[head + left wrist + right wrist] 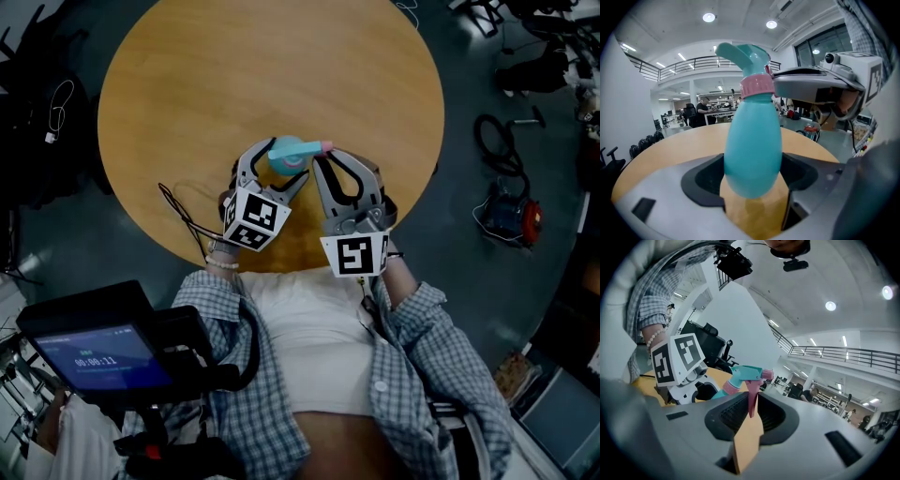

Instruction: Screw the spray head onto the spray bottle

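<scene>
My left tool [754, 183] grips the teal spray bottle [752, 140] over the surface [234, 75]; my right tool [751, 411], jaws narrow, pinches the pink trigger [752, 397] of the spray head [743, 54] sitting on top.

Shows a round wooden table [234, 94] on a dark grey floor [469, 281], black cables [497, 141] and a blue-and-red machine [511, 214] lying to one side, inside a tall hall of white walls [740, 310], round ceiling lights [708, 17], a railed mezzanine [693, 63], dark windows [825, 44], black office chairs [712, 336] and people at distant desks [702, 111].
</scene>
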